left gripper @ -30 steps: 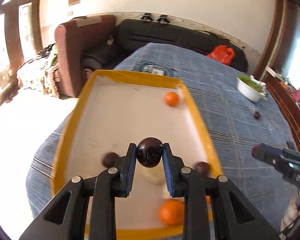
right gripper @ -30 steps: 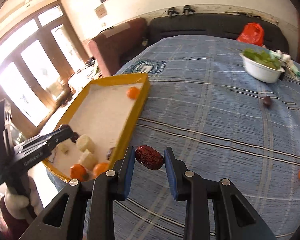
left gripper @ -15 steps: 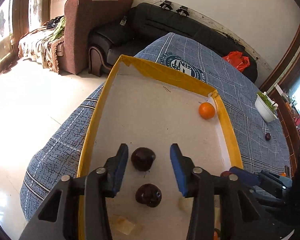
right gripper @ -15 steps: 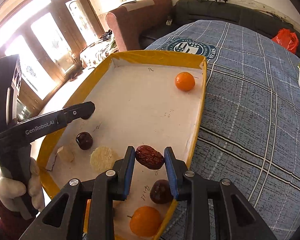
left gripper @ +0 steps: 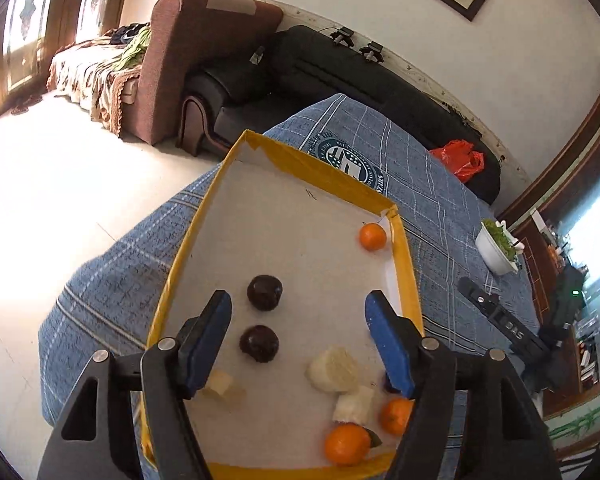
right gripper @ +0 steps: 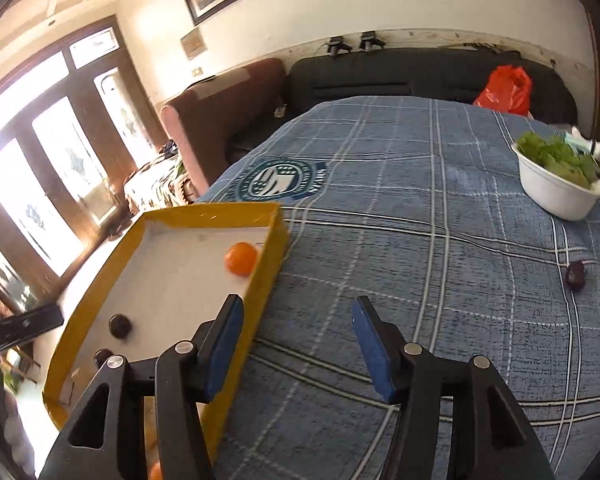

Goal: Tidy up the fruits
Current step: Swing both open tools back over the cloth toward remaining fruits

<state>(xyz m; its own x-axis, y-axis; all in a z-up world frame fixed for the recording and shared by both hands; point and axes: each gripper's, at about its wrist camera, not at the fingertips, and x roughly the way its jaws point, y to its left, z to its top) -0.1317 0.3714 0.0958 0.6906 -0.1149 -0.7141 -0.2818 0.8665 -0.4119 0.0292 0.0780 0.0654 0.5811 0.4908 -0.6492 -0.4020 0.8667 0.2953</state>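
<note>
Tray (left gripper: pixel 410 276): yellow-rimmed box with a white floor, at the left edge of the worktop (right gripper: pixel 440 264), which is covered in a blue plaid cloth.
Left gripper (left gripper: pixel 298 340): above the tray's near half, fingers apart and opening, nothing between them.
Fruit in tray: two dark round fruits (left gripper: pixel 264 292) lie on the floor, one just beyond the fingertips and one under the gap. Pale chunks (left gripper: pixel 334 369) and two oranges (left gripper: pixel 347 443) crowd the near right corner. A lone orange (left gripper: pixel 373 237) sits in the far right corner.
Right gripper (right gripper: pixel 296 344): over the cloth just right of the tray wall, fingers apart and opening, empty.
Fruit left out: one dark fruit (right gripper: pixel 575 275) on the cloth toward the right edge, near the white bowl of greens (right gripper: pixel 556 196).
Doing it well: likely the right gripper fetches that stray fruit. Keep the fingers wide until they straddle it, close gently since it may roll, and avoid the bowl.
</note>
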